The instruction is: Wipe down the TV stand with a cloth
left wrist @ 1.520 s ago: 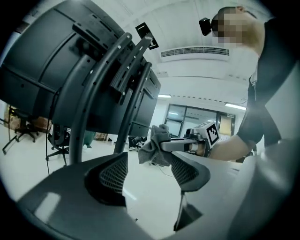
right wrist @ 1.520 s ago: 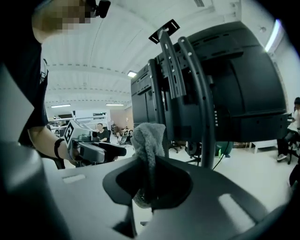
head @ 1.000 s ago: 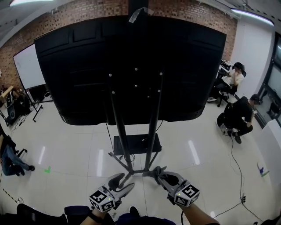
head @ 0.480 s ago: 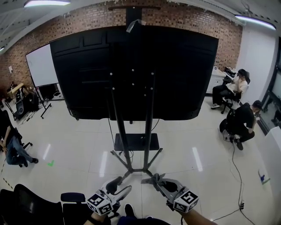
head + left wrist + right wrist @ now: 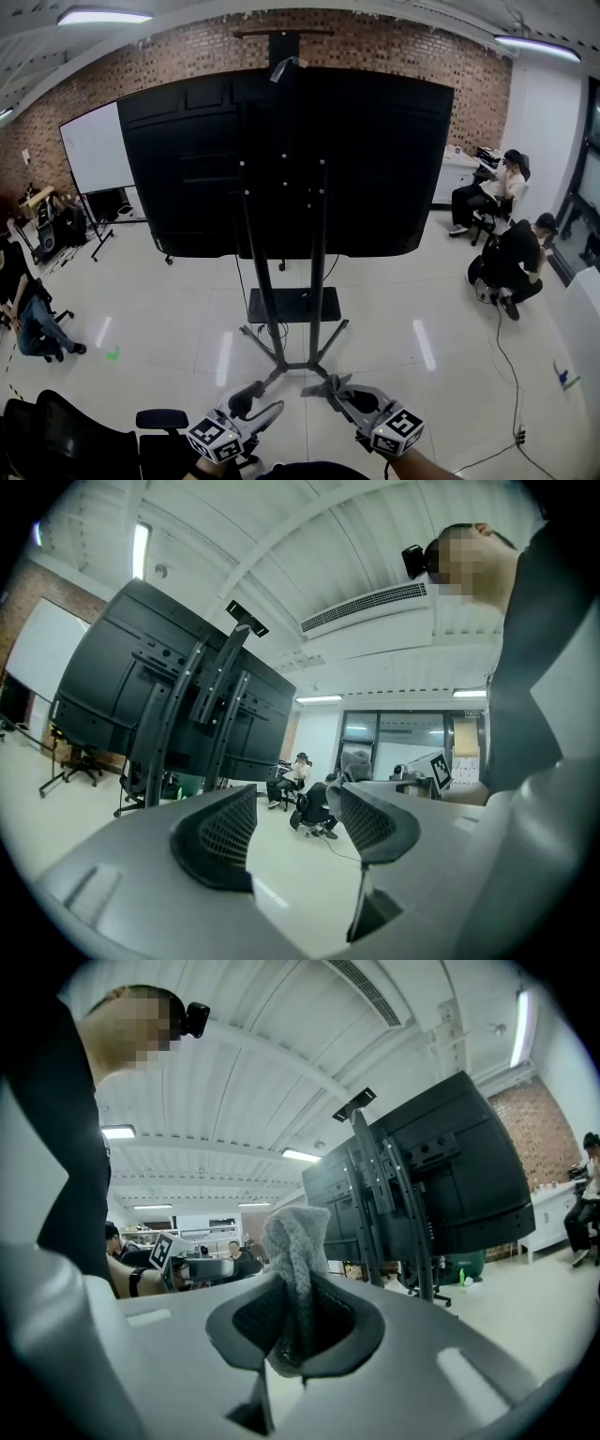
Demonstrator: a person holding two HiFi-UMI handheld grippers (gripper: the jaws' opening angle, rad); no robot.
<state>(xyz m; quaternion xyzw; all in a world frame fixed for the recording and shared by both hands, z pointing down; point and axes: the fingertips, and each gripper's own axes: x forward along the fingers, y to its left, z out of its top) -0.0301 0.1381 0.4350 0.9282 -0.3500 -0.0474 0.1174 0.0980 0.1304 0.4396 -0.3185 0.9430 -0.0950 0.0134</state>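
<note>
The TV stand has two black poles, a low shelf and splayed feet, and it carries a large black TV seen from behind. My left gripper hovers open just short of the feet, with nothing between its jaws. My right gripper is shut on a grey cloth. In the left gripper view the left gripper shows a clear gap, with the stand off to the left. In the right gripper view the cloth sticks up out of the right gripper.
Two people sit at the right by a desk, another at the left edge. A whiteboard stands at the back left. A black office chair is at the bottom left. A cable runs across the white floor.
The head view has tilted up and drawn back, so the stand looks farther off. Both grippers have come back from the stand's feet and sit lower in view. The cloth stays gripped.
</note>
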